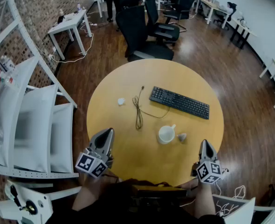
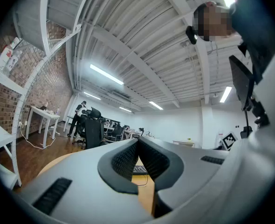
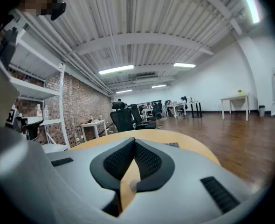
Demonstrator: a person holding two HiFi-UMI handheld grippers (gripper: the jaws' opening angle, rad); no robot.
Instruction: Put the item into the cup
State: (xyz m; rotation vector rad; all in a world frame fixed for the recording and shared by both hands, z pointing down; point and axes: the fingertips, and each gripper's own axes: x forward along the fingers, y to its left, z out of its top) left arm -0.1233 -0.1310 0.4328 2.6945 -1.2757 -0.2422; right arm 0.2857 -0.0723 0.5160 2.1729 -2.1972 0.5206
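A white cup [image 1: 166, 134] stands on the round wooden table [image 1: 128, 83], right of its middle. A small grey item [image 1: 182, 136] lies on the wood just to the right of the cup. Farther left lies a small white item [image 1: 121, 101]. My left gripper [image 1: 109, 132] hovers at the table's near left edge; in the left gripper view [image 2: 138, 140] its jaws meet at the tips, shut on nothing. My right gripper [image 1: 205, 144] is at the near right edge, right of the grey item; its jaws [image 3: 134, 141] are shut and hold nothing.
A black keyboard [image 1: 179, 101] lies behind the cup, with a thin looped cable [image 1: 138, 110] to its left. White shelving [image 1: 30, 120] stands left of the table. Black office chairs [image 1: 142, 31] stand beyond it, with white desks [image 1: 70, 24] along the brick wall.
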